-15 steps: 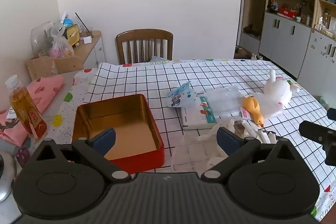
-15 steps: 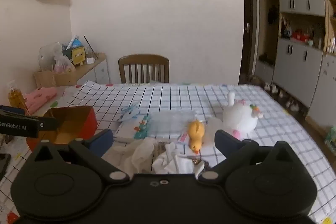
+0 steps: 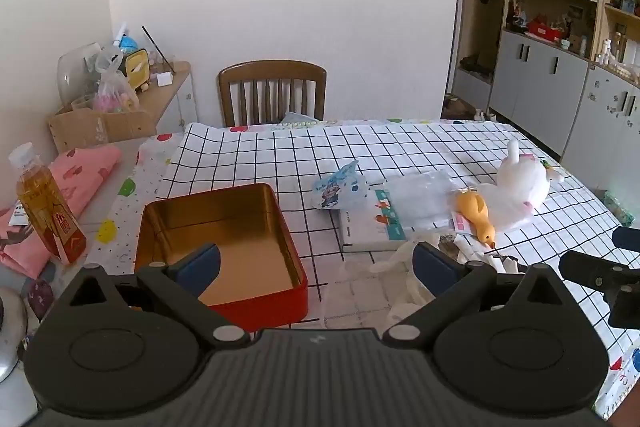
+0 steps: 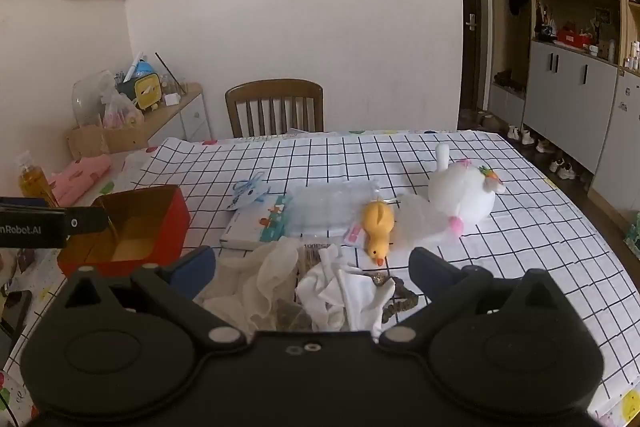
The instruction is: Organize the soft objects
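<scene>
Moved: nothing among the things; both views match the earlier ones.
Left gripper (image 3: 316, 263): jaws wide apart, empty, above the tin's near edge.
Right gripper (image 4: 312, 267): jaws wide apart, empty, above the cloths.
Tin (image 3: 160, 227): one, red, rectangular, gold inside.
Duck (image 4: 378, 225): one, yellow, plush, right of the tin.
Bunny (image 4: 462, 193): one, white, plush, beyond the duck.
Cloths (image 4: 344, 293): crumpled white heap, count unclear.

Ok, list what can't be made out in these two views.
- Tin: near corner hidden by the left claw, left view.
- Cloths: near edge behind the right claw, right view.
- Phone: cut off at the left edge, right view.
- Bottle label: too small to read.
</scene>
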Tool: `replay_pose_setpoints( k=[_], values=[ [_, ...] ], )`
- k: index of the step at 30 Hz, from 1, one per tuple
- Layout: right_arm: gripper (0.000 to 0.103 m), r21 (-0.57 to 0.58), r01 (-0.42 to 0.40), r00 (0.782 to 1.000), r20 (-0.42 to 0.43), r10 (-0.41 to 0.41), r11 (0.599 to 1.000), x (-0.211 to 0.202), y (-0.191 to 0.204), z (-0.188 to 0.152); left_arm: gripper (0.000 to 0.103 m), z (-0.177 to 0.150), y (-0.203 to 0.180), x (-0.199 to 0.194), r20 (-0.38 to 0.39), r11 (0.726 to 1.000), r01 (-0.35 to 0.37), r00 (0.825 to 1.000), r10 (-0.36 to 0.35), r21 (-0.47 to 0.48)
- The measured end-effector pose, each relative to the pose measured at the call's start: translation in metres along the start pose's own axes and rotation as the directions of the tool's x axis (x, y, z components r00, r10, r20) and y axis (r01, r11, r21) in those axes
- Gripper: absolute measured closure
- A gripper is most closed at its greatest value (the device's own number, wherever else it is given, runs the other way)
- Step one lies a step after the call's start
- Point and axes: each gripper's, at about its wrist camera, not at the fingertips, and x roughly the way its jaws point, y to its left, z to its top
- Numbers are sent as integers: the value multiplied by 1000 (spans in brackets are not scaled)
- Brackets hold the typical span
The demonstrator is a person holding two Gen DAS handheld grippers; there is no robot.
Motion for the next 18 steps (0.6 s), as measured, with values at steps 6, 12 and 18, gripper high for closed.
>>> replay_pose_setpoints(
  k=[6, 12, 18],
  values=[
    [1, 5, -9, 1000, -4, 9, 1000, -5, -1, -4, 0, 0, -1, -4, 13, 1000, 6, 1000, -6, -4],
    [2, 4, -13, 1000, -2, 13, 1000, -7, -2, -4, 0, -1, -4, -6, 21, 1000, 11, 1000, -11, 6],
    [3, 4, -10, 1000, 1, 10, 1000, -10, -3, -4, 0, -1, -8, -9, 33, 1000, 27, 999, -27, 11]
  ],
)
